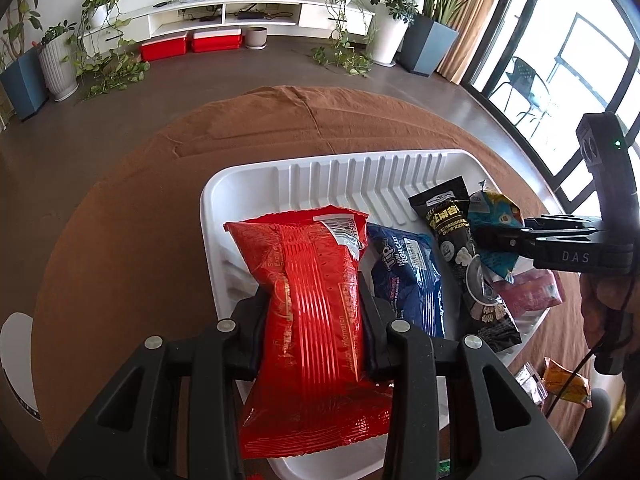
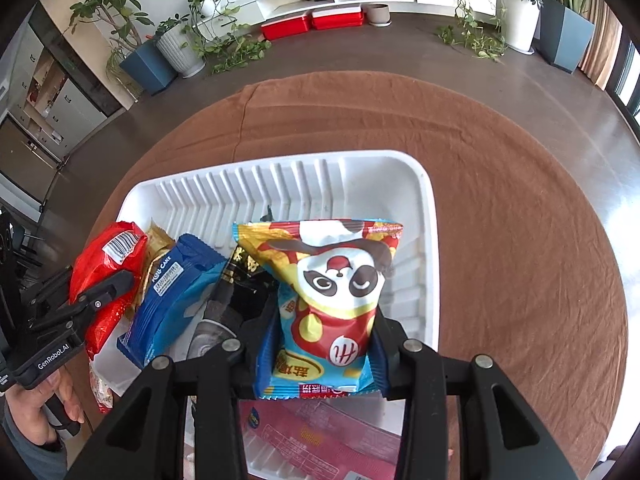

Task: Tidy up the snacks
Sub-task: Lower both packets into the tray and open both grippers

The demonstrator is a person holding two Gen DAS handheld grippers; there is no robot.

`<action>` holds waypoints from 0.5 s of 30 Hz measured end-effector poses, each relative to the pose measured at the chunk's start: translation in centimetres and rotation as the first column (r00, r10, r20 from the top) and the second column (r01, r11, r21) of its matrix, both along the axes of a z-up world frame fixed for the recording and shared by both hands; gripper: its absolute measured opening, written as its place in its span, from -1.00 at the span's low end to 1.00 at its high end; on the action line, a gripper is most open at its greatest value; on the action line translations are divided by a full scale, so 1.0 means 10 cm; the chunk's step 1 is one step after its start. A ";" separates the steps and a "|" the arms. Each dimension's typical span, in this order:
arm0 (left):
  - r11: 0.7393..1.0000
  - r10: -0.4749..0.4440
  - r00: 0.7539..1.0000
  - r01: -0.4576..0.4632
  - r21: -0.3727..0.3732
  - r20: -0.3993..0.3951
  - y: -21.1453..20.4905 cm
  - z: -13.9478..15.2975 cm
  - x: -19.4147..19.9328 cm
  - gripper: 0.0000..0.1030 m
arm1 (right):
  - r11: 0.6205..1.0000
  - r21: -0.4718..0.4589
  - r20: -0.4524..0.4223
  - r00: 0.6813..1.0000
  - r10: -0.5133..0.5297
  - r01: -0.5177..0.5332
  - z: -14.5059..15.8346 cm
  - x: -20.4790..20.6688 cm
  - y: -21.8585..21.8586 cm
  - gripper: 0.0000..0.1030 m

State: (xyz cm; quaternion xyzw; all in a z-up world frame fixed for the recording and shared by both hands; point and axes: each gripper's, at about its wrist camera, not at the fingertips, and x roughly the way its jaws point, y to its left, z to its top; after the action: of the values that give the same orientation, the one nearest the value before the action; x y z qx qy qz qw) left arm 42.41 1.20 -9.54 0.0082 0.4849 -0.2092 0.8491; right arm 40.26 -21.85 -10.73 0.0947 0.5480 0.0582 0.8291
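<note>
Over the white tray, both tongs grip snack bags

Both claws pitched steeply downward, left claw and right claw each clamped.

Bright daylight floods in from the tall windows at the right of the left wrist view, and the panes blow out to near white. Glare streaks run down the glossy red snack bag, and the white tray gleams, its ribs casting soft, short shadows. Over in the right wrist view, the brown tablecloth is evenly lit and the panda snack bag reads crisp. Both pictures bend hard at the rims, fisheye style, with black vignette in the corners. The near gripper bodies at the bottom look dark, almost silhouetted. No motion blur shows.
</note>
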 end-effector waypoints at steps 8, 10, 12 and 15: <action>1.000 -0.006 1.000 0.006 0.009 0.008 -0.10 -0.03 0.02 0.24 | 1.000 -0.021 -0.004 1.000 0.002 -0.002 -0.03 0.01 0.01 -0.07; 1.000 -0.011 1.000 0.011 0.014 0.014 -0.10 0.00 0.00 0.33 | 1.000 -0.021 -0.002 1.000 -0.001 0.001 -0.03 0.00 0.00 0.00; 1.000 -0.016 1.000 0.016 0.012 0.022 -0.11 0.03 -0.03 0.46 | 1.000 -0.016 0.006 1.000 -0.002 0.002 0.00 -0.01 -0.02 0.03; 1.000 -0.013 0.999 0.013 0.004 0.040 -0.06 0.15 -0.10 0.54 | 1.000 -0.022 0.027 1.000 -0.011 0.011 0.10 -0.05 -0.04 0.21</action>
State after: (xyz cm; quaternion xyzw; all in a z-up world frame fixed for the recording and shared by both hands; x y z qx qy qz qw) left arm 41.36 0.60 -8.00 0.0170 0.4681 -0.2138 0.8572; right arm 39.72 -22.24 -9.76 0.0880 0.5367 0.0490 0.8377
